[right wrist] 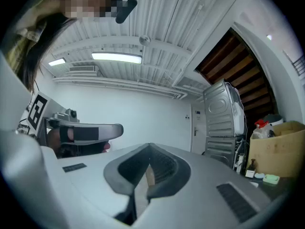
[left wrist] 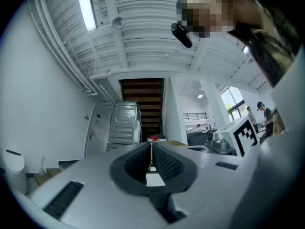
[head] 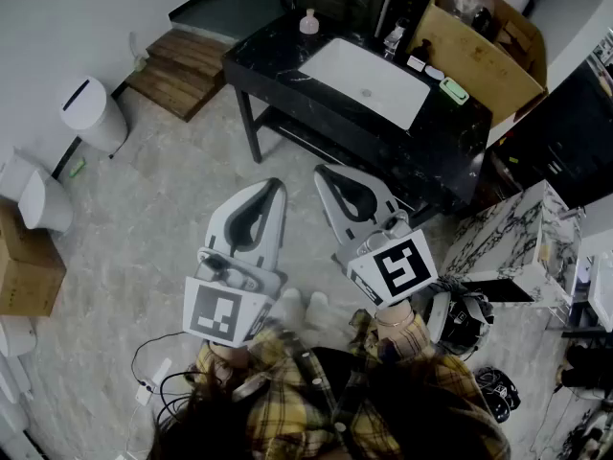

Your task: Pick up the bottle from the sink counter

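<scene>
A person in a plaid shirt (head: pixel 383 391) stands on the pale stone floor (head: pixel 144 218) at 6 o'clock from a black sink counter (head: pixel 278 51), with a two-jaw gripper in each hand and both pointed toward it. The left gripper (head: pixel 274 188) (left wrist: pixel 151 145) has its jaws pressed together with nothing between them. The right gripper (head: pixel 326 174) (right wrist: pixel 150 147) is likewise closed and empty, and sits just beside its partner, the two apart.

The bottle (head: pixel 308 22), small and pale with a pinkish top, stands upright on the counter's far left corner, at 10 o'clock from the white basin (head: pixel 369 80) and well apart from both grippers. A faucet (head: pixel 393 38) rises at the basin's 1 o'clock edge. A pale green soap dish (head: pixel 454 90) lies at the basin's 3 o'clock, near an open cardboard box (head: pixel 479 51) at the counter's right end.

On the floor, wooden steps (head: pixel 182 70) lie at 9 o'clock from the counter. A white bin (head: pixel 91 113) stands at 8 o'clock from the steps.
</scene>
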Available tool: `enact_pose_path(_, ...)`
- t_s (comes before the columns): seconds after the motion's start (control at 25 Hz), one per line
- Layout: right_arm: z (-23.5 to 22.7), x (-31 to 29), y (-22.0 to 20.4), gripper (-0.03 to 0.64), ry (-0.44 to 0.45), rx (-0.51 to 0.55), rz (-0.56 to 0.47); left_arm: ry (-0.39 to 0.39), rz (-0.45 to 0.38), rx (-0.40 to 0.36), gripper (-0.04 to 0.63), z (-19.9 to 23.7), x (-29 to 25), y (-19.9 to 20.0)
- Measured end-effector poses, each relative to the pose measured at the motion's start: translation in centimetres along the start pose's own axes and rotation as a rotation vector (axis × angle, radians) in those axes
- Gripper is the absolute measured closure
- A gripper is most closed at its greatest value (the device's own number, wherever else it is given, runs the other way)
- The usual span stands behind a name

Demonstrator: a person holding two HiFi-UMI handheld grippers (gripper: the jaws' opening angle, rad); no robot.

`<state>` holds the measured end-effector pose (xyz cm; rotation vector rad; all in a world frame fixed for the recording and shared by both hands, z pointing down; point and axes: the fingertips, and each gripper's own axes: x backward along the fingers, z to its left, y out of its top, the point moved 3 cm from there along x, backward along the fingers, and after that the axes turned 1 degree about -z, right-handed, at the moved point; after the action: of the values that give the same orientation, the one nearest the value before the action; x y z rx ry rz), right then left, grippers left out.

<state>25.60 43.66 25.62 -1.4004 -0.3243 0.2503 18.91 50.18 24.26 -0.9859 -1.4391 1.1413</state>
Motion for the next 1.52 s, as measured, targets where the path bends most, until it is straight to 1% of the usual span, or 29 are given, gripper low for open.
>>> enact_pose_path(0.12, 0.3, -0.4, 0.1, 0.601, 0.011, 0.007, -0.003, 0.0, 0.022, 0.014, 0.572, 0.0, 0.0, -0.2)
enact_pose_path(0.44, 0.8, -0.9, -0.2, 0.6, 0.007, -0.017, -0.011, -0.011, 0.02, 0.01, 0.572, 0.6, 0.0, -0.2)
enact_pose_path(0.8, 1.2, -1.4, -1.8, 0.6, -0.02, -0.022, 0.0, -0.02, 0.034, 0.009, 0.572, 2.0, 0.1, -1.6)
enact_pose_path(0.96, 1.0, -1.7, -2.8, 0.6, -0.026, -0.03, 0.019, -0.018, 0.048, 0.024, 0.572, 2.5, 0.0, -2.4)
enact_pose_path(1.08, 0.2, -2.2, -3.3, 0.6, -0.027, -0.034, 0.024, -0.023, 0.062, 0.031, 0.572, 2.8, -1.0, -3.4)
enact_pose_path(1.24, -1.5, -4.3, -4.4, 0.6, -0.006, -0.046, 0.024, -0.016, 0.07, 0.028, 0.572, 4.0, -3.1, -4.5)
enact_pose_path(1.52, -6.8, -9.2, -6.1, 0.6, 0.039, -0.061, 0.029, 0.021, 0.071, 0.02, 0.572, 7.3, -9.0, -6.0)
